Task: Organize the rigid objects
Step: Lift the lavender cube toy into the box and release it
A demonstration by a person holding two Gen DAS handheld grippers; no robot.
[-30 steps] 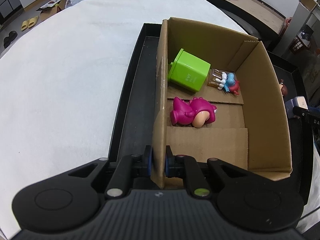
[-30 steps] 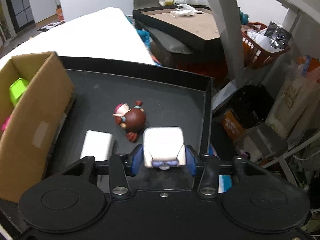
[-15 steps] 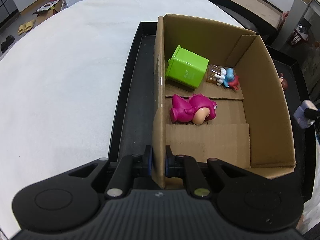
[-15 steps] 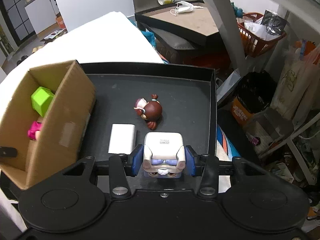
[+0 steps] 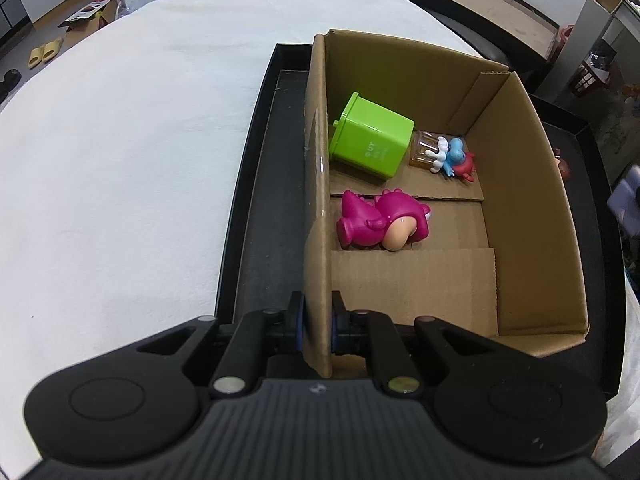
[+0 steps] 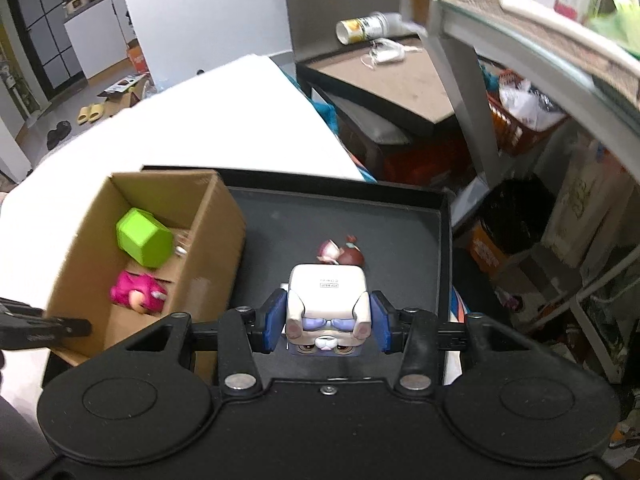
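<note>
Cardboard box (image 5: 520, 216) wall is pinched tight by the left gripper (image 5: 317, 326) while the right gripper (image 6: 326, 322) clamps a white cube-shaped animal figure (image 6: 327, 304) above the black tray (image 6: 400, 232), so next comes carrying it left over the box's open floor and letting go.

A white-covered surface (image 5: 120, 152) spreads left of and beyond the tongs. Farther ahead stands a brown-topped table (image 6: 384, 80) (a can lies on it), with white walls (image 6: 200, 12) behind and cluttered shelving (image 6: 560, 100) to the right.
</note>
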